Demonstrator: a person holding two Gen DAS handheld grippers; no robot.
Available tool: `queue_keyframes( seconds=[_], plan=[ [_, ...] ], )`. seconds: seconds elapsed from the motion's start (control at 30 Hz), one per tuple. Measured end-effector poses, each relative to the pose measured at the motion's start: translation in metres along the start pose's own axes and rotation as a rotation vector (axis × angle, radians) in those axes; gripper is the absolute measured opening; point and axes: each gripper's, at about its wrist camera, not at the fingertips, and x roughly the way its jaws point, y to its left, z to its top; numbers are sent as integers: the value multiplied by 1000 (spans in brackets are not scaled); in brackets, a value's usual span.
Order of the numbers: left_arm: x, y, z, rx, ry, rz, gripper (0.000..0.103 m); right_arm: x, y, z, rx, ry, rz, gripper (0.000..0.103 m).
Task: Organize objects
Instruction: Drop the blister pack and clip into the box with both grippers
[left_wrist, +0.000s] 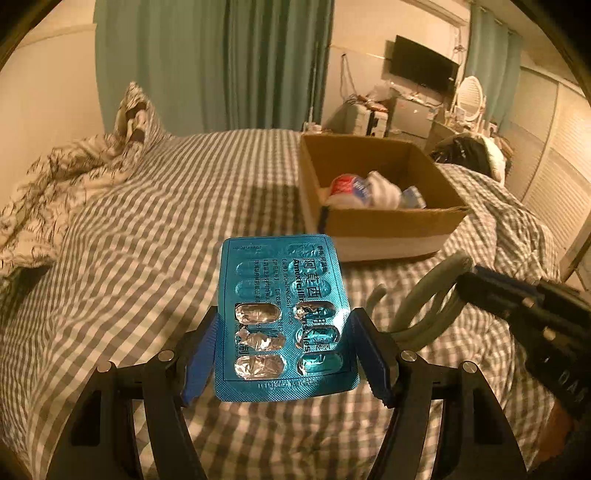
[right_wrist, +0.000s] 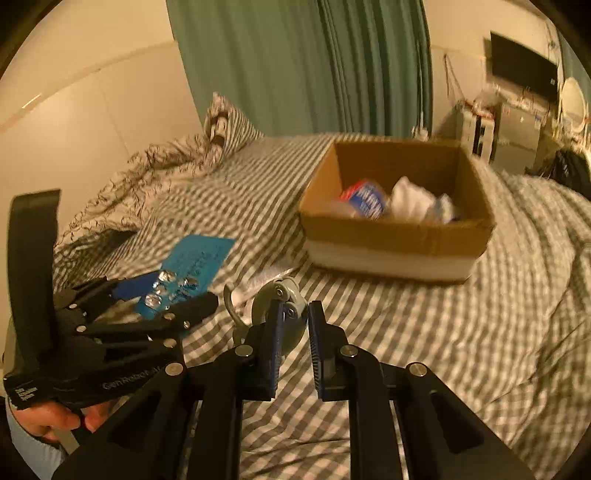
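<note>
1. My left gripper (left_wrist: 282, 343) has its jaws clamped on a blue blister pack (left_wrist: 282, 314), pressing its two long edges near the lower end. The pack stands up and out above the bed (left_wrist: 147, 221), foil side toward the camera; several pockets near the jaws are burst and crumpled.
2. In the right wrist view I see the same left gripper (right_wrist: 159, 295) from the side, low on the left, with the blister pack (right_wrist: 192, 266) sticking forward out of it and a hand (right_wrist: 62, 417) wrapped on the handle below.
3. My right gripper (right_wrist: 293, 332) has its jaws closed on a grey plastic clip-like object (right_wrist: 284, 295), which sits between the blue pads; the right pad looks slightly off it, and motion blur keeps me from judging the contact exactly.
4. From the left wrist, that grey object (left_wrist: 432, 295) shows as curved grey loops at the tip of the right gripper (left_wrist: 465, 288), just right of the pack.
5. An open cardboard box (left_wrist: 384, 221) rests on the checked bed cover ahead of both grippers, well apart from them. Inside lie a red-and-blue packet (left_wrist: 347, 184) and crumpled white material (left_wrist: 384, 192).
6. A rumpled duvet (left_wrist: 55, 184) lies piled at the far left of the bed.
</note>
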Motion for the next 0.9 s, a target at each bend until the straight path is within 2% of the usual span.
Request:
queue_keyframes(
  seconds=[0.2,0.5,0.67,0.9],
  plan=[
    [-9,-18,32,25,-52,-30,71,-28,-20,28,-34,-75,-79,13],
    [-10,-44,109,76,-171,-56,71,-41,-60,96,-81,-167,-187,13],
    [8,-55,148,92,-191,-75,71,-30,-80,134,-101,-190,-214,13],
    [49,-62,176,109,-172,-72,71,10,-104,163,-103,-161,-227,13]
  ],
)
